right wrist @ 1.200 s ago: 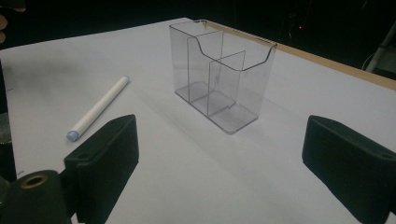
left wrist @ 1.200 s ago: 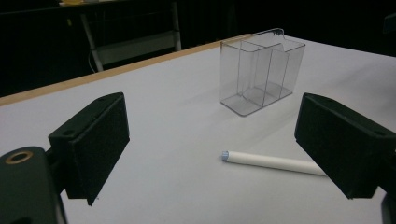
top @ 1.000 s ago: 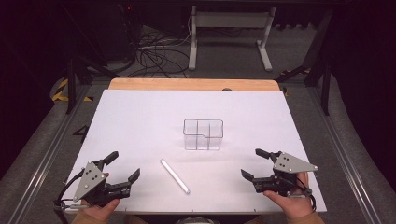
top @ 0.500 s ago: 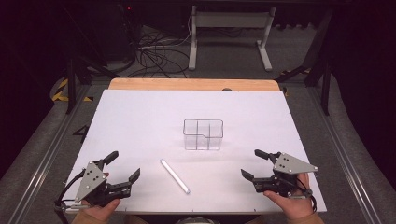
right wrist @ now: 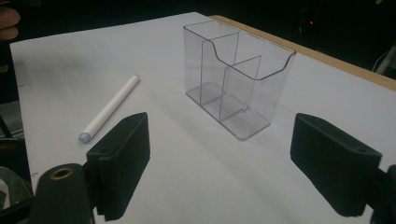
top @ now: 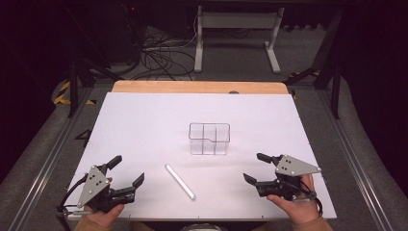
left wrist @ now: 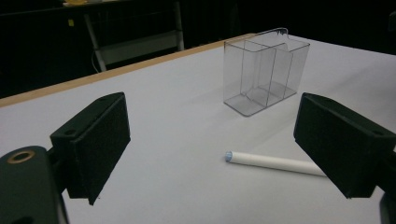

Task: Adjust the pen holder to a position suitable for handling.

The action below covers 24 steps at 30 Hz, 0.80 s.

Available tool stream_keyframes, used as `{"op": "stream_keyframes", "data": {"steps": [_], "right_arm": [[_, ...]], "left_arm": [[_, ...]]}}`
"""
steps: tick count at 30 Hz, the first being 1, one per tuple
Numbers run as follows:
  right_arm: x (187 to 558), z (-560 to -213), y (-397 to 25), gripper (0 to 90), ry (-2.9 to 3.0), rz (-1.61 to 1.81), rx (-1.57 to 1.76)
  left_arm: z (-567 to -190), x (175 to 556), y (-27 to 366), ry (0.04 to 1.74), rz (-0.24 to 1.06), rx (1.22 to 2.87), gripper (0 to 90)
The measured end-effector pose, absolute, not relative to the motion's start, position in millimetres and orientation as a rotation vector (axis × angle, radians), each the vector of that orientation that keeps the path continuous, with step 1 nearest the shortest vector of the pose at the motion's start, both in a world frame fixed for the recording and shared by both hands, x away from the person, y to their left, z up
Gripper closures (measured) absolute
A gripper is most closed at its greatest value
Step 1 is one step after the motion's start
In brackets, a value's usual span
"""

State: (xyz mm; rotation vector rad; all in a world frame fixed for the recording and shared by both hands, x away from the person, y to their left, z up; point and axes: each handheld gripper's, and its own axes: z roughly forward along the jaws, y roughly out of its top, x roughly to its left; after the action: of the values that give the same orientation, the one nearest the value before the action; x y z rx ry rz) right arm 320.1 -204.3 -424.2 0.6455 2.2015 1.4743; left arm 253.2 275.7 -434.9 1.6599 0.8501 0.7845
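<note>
Both tongs, left point(top: 129, 172) and right point(top: 254, 168), stay wide (nothing held), white tube point(top: 180, 182) unmoved.

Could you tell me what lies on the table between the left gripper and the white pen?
Nothing: in the high view, only bare white tabletop separates the open left gripper from the white pen.

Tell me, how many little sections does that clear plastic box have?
3, as far as the clear walls let me tell. The clear box has one long section along one side and two smaller ones side by side behind it. All look empty.
</note>
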Motion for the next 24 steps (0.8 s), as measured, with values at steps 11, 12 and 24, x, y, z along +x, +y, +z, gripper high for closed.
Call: {"op": "stream_keyframes", "data": {"steps": [11,12,24], "right_arm": [[328.1,-415.6,-182.5,20.6,2.244,1.489,0.596],[329.1,-414.3,-179.2,20.6,2.249,1.49,0.588],[335.9,-408.5,-159.4,20.0,2.281,1.505,0.549]], "left_arm": [[-434.8,253.0,276.9,0.851,0.787,1.656,11.5],[-434.9,252.8,276.9,0.852,0.788,1.656,11.5],[-434.8,252.8,276.4,0.85,0.79,1.657,11.6]]}}
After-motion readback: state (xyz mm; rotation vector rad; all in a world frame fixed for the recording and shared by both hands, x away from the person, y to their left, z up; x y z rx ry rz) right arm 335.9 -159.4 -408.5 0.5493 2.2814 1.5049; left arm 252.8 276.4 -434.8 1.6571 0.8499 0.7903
